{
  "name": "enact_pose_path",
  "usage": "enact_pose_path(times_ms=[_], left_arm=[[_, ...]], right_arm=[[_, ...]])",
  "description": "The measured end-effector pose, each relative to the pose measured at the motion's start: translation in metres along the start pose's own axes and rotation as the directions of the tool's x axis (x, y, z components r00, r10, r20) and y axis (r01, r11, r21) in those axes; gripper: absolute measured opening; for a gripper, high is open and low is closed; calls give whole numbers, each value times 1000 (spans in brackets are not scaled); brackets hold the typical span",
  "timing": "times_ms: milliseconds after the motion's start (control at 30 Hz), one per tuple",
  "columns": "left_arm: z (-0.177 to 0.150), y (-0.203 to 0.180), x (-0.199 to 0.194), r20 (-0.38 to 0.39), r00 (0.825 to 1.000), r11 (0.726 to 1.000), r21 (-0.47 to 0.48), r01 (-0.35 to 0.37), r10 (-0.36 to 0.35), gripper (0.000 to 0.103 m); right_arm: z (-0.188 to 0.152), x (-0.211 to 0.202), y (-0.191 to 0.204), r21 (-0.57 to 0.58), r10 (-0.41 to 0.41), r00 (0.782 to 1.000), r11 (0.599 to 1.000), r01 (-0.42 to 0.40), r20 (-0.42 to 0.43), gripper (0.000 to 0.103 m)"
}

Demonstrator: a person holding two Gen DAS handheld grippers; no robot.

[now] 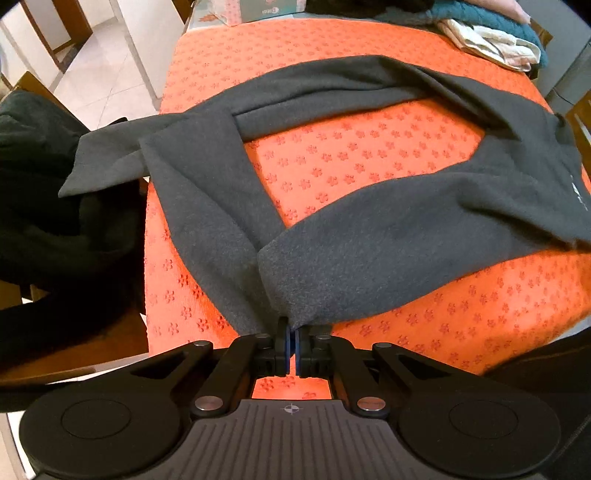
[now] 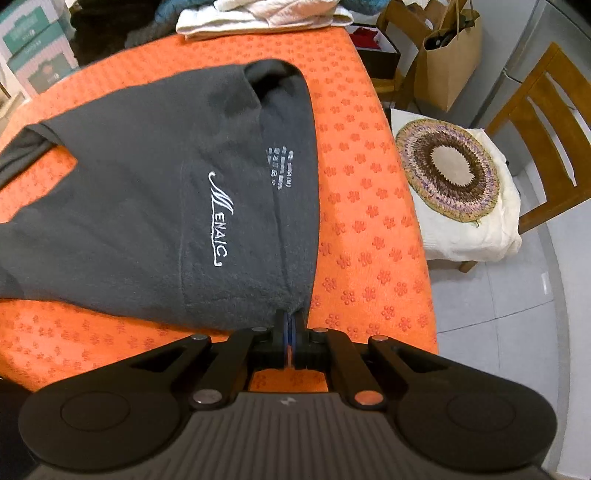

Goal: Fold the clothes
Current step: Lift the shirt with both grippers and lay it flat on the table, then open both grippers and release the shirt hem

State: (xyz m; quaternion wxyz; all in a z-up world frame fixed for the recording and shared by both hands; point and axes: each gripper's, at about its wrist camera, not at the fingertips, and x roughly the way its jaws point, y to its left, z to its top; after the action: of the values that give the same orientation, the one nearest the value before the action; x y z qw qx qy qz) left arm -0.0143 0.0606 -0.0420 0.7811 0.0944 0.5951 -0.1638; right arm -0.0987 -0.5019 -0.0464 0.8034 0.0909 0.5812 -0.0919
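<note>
A pair of dark grey fleece trousers (image 1: 369, 251) lies spread on the orange mat (image 1: 351, 155), both legs running leftward. My left gripper (image 1: 293, 328) is shut on the near leg's folded edge. In the right wrist view the waist end of the trousers (image 2: 147, 206) shows a white embroidered logo (image 2: 219, 218) and a printed size label. My right gripper (image 2: 290, 325) is shut on the near corner of the waistband.
A pile of folded clothes (image 1: 491, 37) sits at the mat's far edge, also in the right wrist view (image 2: 266, 16). A dark garment (image 1: 55, 206) hangs over a chair at the left. A wooden chair with a crocheted cushion (image 2: 448, 173) stands right of the table, and a paper bag (image 2: 448, 55) behind it.
</note>
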Motion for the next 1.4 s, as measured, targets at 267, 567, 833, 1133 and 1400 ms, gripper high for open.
enact_pose_path(times_ms=[267, 567, 833, 1133, 1400], left_arm=[[2, -20, -25, 105, 992, 988, 146, 49, -64, 64], [23, -56, -12, 131, 988, 951, 308, 36, -80, 68], [22, -66, 25, 61, 993, 941, 331, 71, -97, 68], [5, -69, 23, 75, 991, 948, 308, 83, -112, 67], [18, -97, 27, 145, 987, 940, 340, 14, -67, 66]], right_arm=[[-4, -22, 0, 1, -16, 999, 1000, 16, 47, 23], [-5, -22, -4, 11, 21, 998, 1000, -22, 63, 42], [6, -1, -9, 10, 68, 998, 998, -68, 14, 1], [8, -19, -15, 0, 4, 1000, 1000, -4, 25, 2], [32, -27, -19, -76, 81, 996, 994, -77, 45, 31]])
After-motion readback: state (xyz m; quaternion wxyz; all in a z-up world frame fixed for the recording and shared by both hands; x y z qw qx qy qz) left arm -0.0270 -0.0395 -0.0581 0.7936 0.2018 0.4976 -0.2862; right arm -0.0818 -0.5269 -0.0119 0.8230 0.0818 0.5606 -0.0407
